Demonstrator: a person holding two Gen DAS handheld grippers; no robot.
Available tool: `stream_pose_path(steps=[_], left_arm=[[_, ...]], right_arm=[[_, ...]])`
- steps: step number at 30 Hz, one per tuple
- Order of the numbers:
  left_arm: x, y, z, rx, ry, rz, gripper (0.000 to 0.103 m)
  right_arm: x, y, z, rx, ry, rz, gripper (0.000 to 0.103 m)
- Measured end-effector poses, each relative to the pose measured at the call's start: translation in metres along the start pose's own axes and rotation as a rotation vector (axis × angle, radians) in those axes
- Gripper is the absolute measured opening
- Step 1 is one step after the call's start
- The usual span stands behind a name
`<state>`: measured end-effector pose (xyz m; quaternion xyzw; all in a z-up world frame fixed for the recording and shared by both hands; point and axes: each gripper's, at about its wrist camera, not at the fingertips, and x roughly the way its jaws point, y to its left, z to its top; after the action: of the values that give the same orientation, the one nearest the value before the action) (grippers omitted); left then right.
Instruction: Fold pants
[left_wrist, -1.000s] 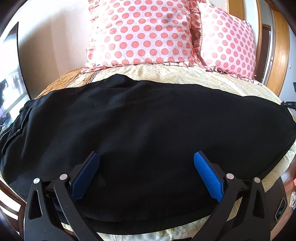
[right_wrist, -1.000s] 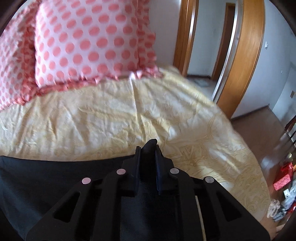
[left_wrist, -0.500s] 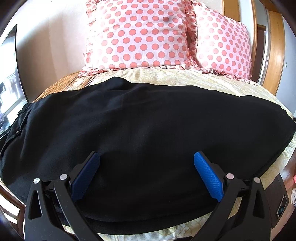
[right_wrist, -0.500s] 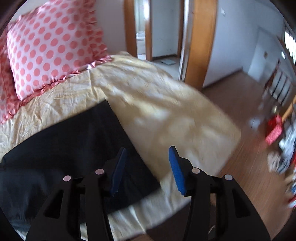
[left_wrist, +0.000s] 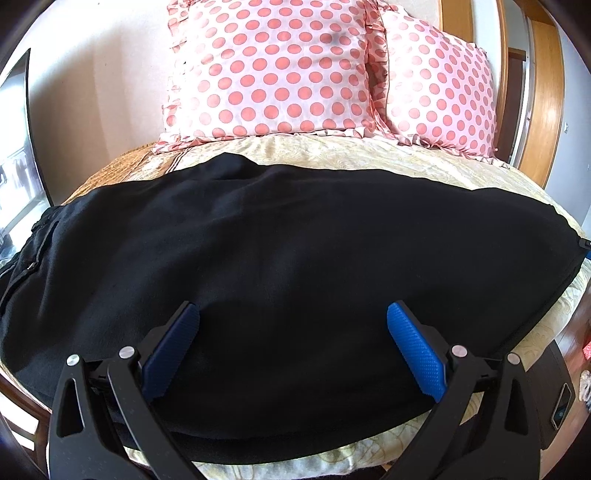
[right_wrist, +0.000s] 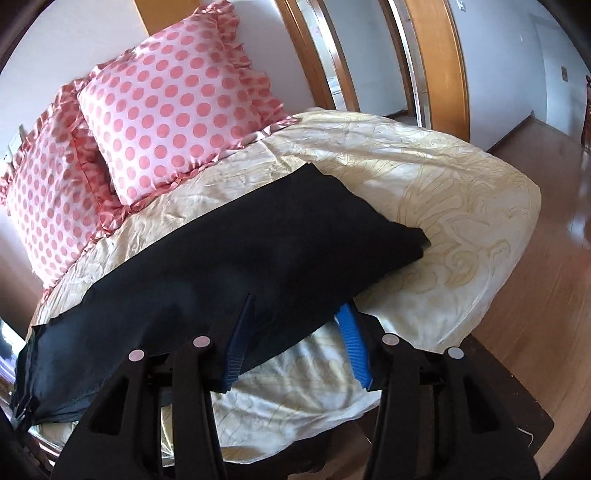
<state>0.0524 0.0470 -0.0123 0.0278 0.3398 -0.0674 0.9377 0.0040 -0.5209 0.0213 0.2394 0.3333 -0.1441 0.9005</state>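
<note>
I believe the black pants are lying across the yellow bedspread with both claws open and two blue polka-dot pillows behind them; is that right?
Nearly: the pillows are pink with darker pink dots, as the left wrist view shows. The black pants do lie across the yellow bedspread, and the left claw and right claw are open.

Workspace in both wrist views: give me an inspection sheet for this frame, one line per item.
Surface: bed with cream patterned cover.
Job's things: black pants laid flat lengthwise across the bed, leg end toward the door side.
Clutter: two pink polka-dot pillows at the head.
Grippers: left gripper open above the pants; right gripper open, straddling the pants' near edge.
Cables: nothing seen.
Surroundings: wooden door frames, wooden floor.
</note>
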Motion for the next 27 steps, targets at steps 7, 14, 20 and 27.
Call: stream_pose_path(steps=[7,14,20,27], left_arm=[[-0.002,0.001,0.0,-0.01,0.004,-0.01,0.101],[-0.004,0.006,0.0,-0.032,0.001,-0.044,0.101],[-0.005,0.007,0.001,-0.054,-0.006,-0.056,0.101],[-0.014,0.02,0.002,-0.147,-0.014,-0.095,0.101]], right_arm=[[0.013,-0.029,0.009,0.2,-0.098,-0.013,0.029],[0.007,-0.035,0.006,0.259,-0.141,0.053,0.006],[-0.021,0.036,0.029,0.116,-0.216,0.224,0.006],[-0.033,0.209,0.011,-0.175,-0.154,0.631,0.006]])
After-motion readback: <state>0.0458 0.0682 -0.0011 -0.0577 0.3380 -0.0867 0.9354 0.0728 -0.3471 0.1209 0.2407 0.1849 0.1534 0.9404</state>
